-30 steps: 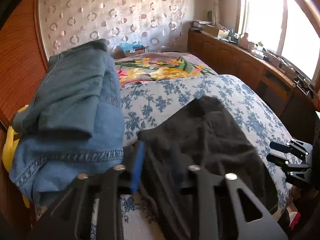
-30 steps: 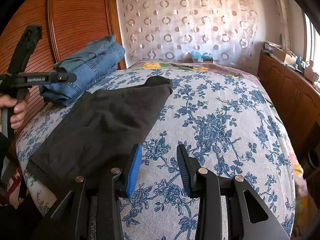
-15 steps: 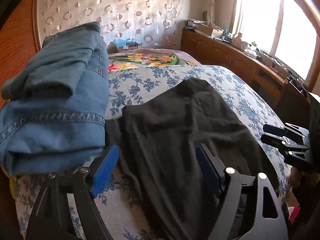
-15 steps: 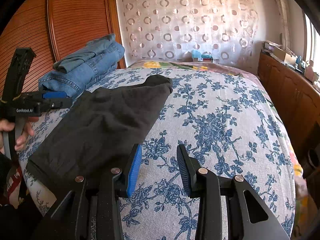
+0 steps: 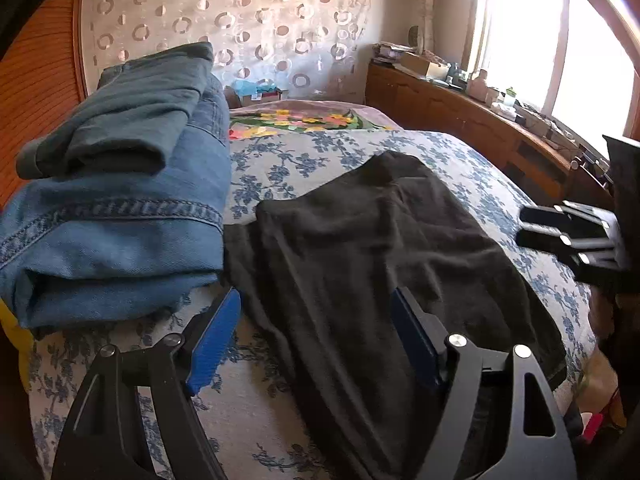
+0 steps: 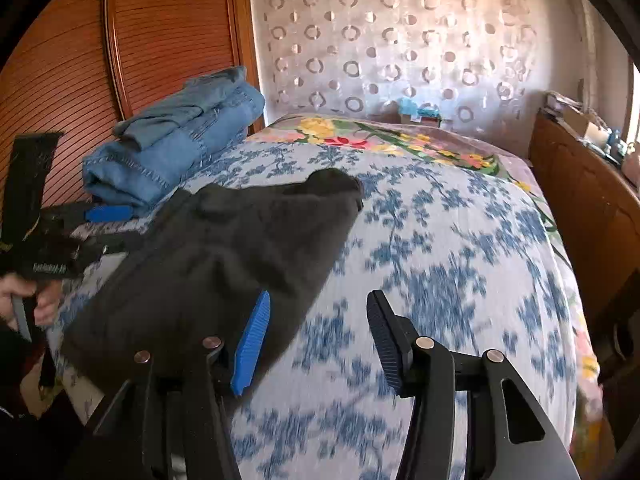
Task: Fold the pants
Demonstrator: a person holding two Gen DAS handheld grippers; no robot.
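Black pants (image 5: 360, 256) lie flat and folded lengthwise on the flowered bedspread (image 5: 280, 168). My left gripper (image 5: 316, 304) hovers low over their near end, open wide; the cloth lies under the gap and the blue pads (image 5: 216, 332) do not touch it. In the right wrist view the same pants (image 6: 224, 256) lie left of centre. My right gripper (image 6: 318, 300) is over their right edge, its jaws opening, with only bedspread (image 6: 440, 264) between them. Each gripper shows in the other's view: the right gripper (image 5: 568, 232) and the left gripper (image 6: 92, 220), held by a hand (image 6: 28, 296).
A stack of folded blue jeans (image 5: 120, 200) sits on the bed just left of the black pants, against the wooden headboard (image 6: 80, 60). A wooden cabinet (image 5: 480, 128) with clutter runs under the window on the right. A floral blanket (image 6: 380, 140) covers the far end.
The left gripper, earlier shut on dark cloth, has opened wide and sunk closer to the pants. The right gripper's jaws have widened and it has lifted and shifted; its view is blurred.
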